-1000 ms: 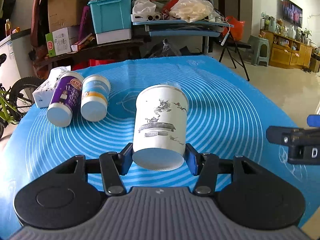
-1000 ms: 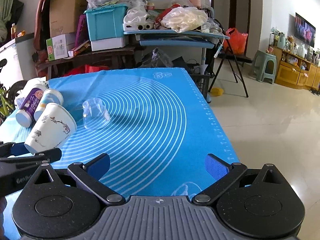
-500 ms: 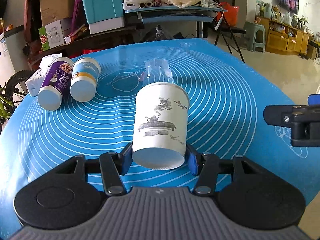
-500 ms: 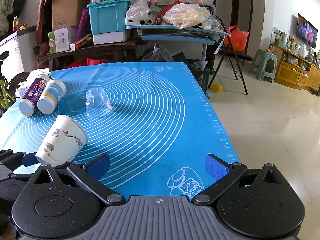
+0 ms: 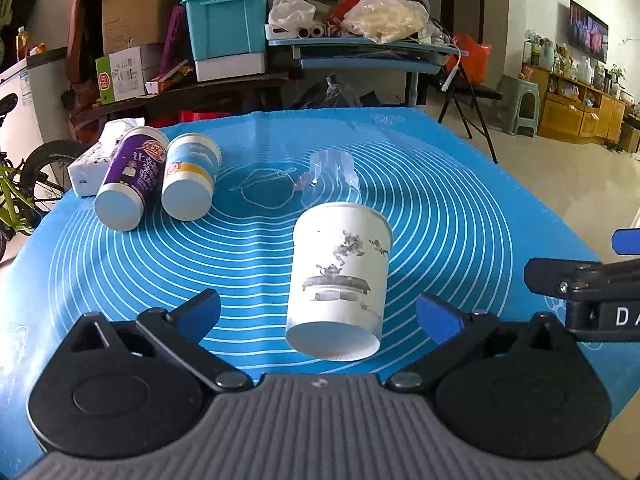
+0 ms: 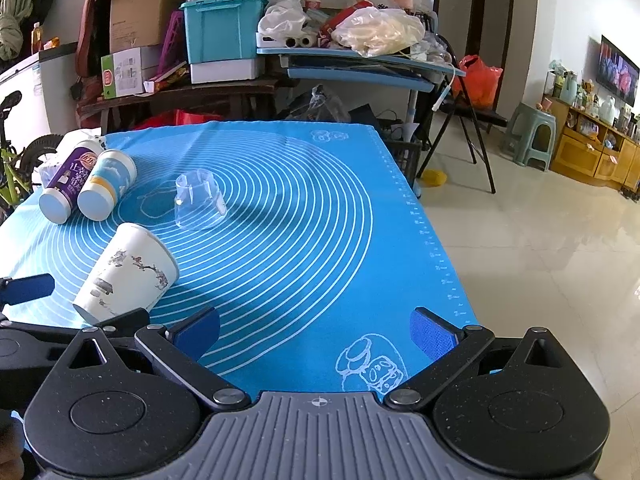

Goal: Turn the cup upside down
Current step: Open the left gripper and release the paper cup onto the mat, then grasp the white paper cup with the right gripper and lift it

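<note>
A white paper cup [image 5: 338,280] with a grey ink teapot print stands rim down on the blue mat [image 5: 460,208], its base up toward the camera. My left gripper [image 5: 319,312] is open, its blue pads well apart on either side of the cup and not touching it. The cup also shows in the right wrist view [image 6: 128,272], just left of my right gripper [image 6: 314,334], which is open and empty over the mat's near edge.
A clear plastic cup [image 5: 330,178] stands upside down just beyond the paper cup. A purple cup [image 5: 130,178] and a white-blue cup [image 5: 190,178] lie on their sides at far left, next to a tissue pack [image 5: 96,160]. The mat's right edge [image 6: 432,240] drops to tiled floor.
My left gripper has opened and let go of the paper cup, which now stands on the mat. The right gripper has stayed open and hardly moved.
</note>
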